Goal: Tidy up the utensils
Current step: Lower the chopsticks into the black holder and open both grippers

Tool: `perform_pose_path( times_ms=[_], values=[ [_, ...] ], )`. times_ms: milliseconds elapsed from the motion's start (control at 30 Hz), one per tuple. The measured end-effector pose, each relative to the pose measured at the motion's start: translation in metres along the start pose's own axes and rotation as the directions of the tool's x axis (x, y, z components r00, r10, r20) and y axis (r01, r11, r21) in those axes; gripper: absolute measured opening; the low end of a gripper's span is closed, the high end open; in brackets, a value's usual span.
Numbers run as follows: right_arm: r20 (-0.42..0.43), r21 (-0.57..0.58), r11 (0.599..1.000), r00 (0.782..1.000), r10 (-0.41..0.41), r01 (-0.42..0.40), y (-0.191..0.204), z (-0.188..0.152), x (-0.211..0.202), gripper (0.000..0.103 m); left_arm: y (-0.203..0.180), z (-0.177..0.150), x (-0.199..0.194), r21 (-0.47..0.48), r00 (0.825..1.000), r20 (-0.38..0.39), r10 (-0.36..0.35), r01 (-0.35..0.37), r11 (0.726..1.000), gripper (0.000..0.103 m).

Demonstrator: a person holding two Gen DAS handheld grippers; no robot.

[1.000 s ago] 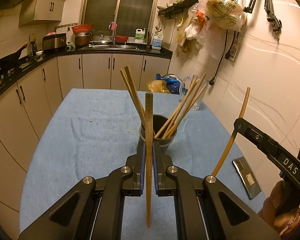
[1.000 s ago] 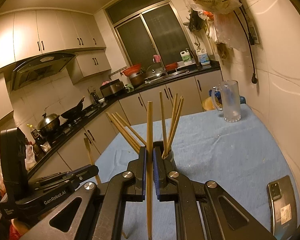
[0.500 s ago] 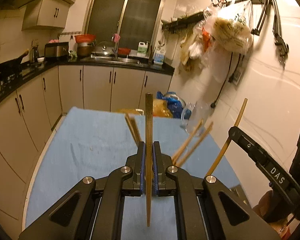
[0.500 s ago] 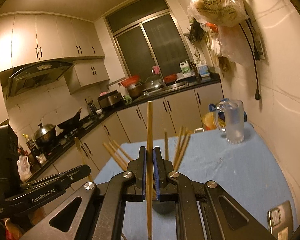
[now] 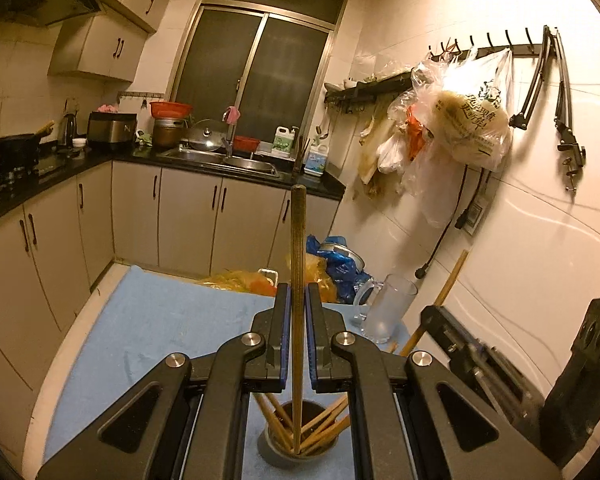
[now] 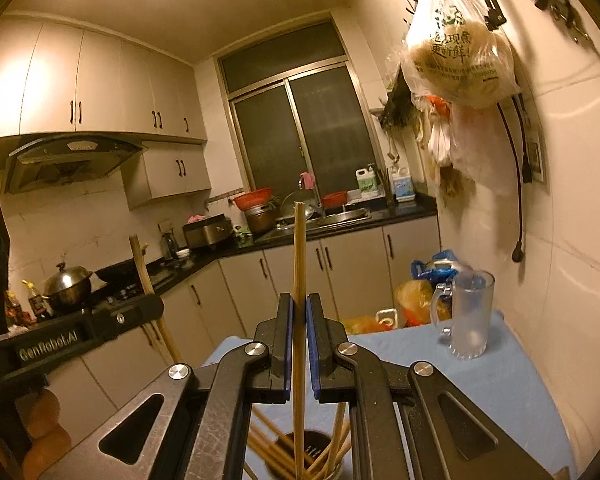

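Note:
My left gripper [image 5: 297, 300] is shut on a dark wooden chopstick [image 5: 297, 240] held upright; its lower end reaches into the dark utensil cup [image 5: 300, 452] right below, among several other chopsticks [image 5: 324, 420]. My right gripper [image 6: 298, 308] is shut on a lighter chopstick [image 6: 298, 256], also upright, its lower end in the same cup [image 6: 312, 460]. Each gripper shows in the other's view, the right one [image 5: 460, 344] at the right, the left one [image 6: 79, 332] at the left.
The cup stands on a table covered with a blue cloth [image 5: 159, 320]. A frosted glass mug [image 6: 470, 312] stands at the table's far right corner, by the wall. Plastic bags [image 5: 332, 268] lie beyond the far edge. Kitchen cabinets and a sink line the back.
Both grippers have risen and moved forward over the cup. The cup has gone from ahead of the fingers to directly beneath them, and the chopstick ends now hang in it.

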State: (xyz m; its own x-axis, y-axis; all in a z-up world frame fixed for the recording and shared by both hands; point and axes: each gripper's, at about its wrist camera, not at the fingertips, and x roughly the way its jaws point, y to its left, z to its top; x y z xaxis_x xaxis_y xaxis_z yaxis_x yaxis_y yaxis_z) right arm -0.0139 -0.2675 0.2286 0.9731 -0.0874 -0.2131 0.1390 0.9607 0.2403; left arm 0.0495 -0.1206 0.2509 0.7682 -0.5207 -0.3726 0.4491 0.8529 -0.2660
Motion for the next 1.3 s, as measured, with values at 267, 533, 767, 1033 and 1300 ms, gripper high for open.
perform_pose_path(
  times_ms=[267, 533, 767, 1033, 1300],
  values=[
    [-0.042, -0.031, 1.000, 0.999, -0.006, 0.005, -0.004, -0.025, 0.017, 0.007, 0.006, -0.028, 0.028, -0.002, 0.999, -0.053, -0.011, 0.011, 1.000, 0.007],
    [-0.040, -0.063, 0.998, 0.999, -0.001, -0.002, -0.009, -0.042, 0.001, 0.007, 0.007, -0.055, 0.024, 0.055, 0.997, -0.075, 0.004, 0.000, 0.998, 0.007],
    [-0.025, -0.073, 0.997, 1.000, 0.001, -0.003, -0.009, -0.055, -0.023, 0.007, 0.002, -0.078, 0.017, 0.105, 0.995, -0.097, 0.008, 0.002, 0.995, 0.007],
    [-0.085, -0.036, 0.999, 0.996, -0.009, 0.006, -0.022, -0.072, -0.017, 0.008, 0.004, -0.092, 0.017, 0.118, 0.992, -0.126, 0.013, 0.001, 0.993, 0.007],
    [-0.153, 0.002, 1.000, 0.988, -0.012, 0.012, -0.034, -0.084, 0.002, 0.008, 0.007, -0.101, 0.028, 0.130, 0.988, -0.153, 0.027, -0.007, 0.992, 0.007]
  ],
)
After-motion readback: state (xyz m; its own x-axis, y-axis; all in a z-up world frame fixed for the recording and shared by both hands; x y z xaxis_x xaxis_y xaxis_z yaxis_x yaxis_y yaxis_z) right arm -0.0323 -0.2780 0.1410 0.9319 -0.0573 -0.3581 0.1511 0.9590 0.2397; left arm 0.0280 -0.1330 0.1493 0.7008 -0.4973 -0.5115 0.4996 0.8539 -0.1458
